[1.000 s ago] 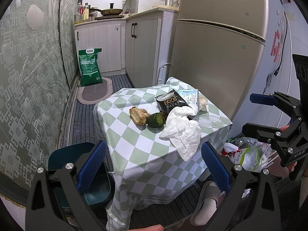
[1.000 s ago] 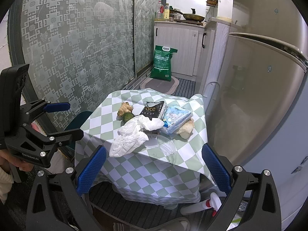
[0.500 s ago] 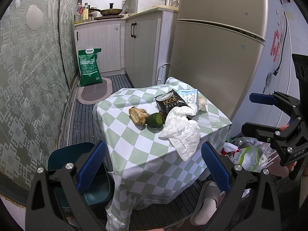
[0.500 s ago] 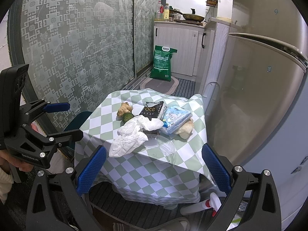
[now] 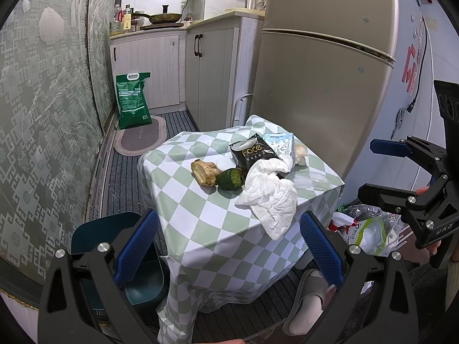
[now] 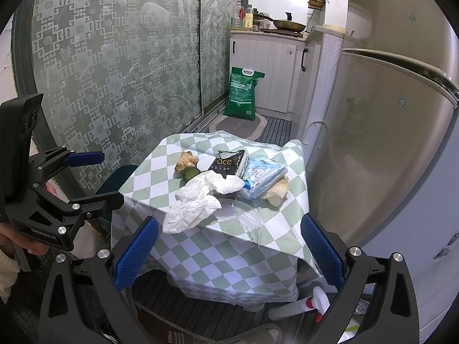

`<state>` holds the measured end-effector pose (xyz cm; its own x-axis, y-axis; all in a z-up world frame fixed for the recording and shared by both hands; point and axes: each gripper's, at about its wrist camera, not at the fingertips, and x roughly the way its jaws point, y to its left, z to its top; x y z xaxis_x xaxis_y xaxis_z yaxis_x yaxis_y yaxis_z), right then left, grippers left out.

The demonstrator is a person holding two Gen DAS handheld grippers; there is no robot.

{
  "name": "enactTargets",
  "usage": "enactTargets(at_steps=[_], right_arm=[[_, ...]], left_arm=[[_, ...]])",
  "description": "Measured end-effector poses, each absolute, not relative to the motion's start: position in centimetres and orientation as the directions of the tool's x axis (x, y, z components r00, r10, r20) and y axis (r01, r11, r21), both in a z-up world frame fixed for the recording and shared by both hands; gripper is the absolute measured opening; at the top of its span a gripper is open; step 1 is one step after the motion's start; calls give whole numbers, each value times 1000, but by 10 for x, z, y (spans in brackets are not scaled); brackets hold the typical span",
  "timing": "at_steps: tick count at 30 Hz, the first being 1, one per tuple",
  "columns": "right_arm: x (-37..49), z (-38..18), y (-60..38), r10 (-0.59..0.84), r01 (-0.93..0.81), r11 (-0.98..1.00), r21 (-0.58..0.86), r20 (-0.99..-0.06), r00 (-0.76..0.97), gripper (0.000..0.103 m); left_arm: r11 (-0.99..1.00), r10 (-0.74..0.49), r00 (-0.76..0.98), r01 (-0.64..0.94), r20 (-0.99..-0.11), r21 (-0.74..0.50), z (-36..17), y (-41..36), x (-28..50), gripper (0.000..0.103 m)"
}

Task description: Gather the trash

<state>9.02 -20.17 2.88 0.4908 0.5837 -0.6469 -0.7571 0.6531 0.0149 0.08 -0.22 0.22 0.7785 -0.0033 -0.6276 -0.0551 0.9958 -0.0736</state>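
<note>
A small table under a green-and-white checked cloth (image 5: 200,218) (image 6: 229,246) carries the trash. A crumpled white tissue (image 5: 269,197) (image 6: 198,200) hangs over its near edge. Behind it lie a ginger root (image 5: 203,172) (image 6: 185,161), a dark green rotten fruit (image 5: 231,178) (image 6: 190,174), a black "face" packet (image 5: 252,153) (image 6: 229,164), a light blue wipes pack (image 5: 279,144) (image 6: 264,176) and a clear plastic lid (image 6: 238,215). My left gripper (image 5: 229,246) and my right gripper (image 6: 229,246) both stand open, short of the table, holding nothing.
A dark teal bin (image 5: 132,261) sits on the floor left of the table. A plastic bag with bottles (image 5: 364,229) lies at the right by the fridge (image 5: 321,71). A slippered foot (image 5: 307,295) is under the table's edge. A green sack (image 5: 132,100) leans on the cabinets.
</note>
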Motion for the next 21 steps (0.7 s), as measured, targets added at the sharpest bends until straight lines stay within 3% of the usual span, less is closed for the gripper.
enactTargets(at_steps=[21], right_arm=[[89, 28, -200, 583, -757, 653, 14, -646, 492, 100]], left_arm=[[996, -1, 778, -55, -629, -71, 4, -5, -2, 100]])
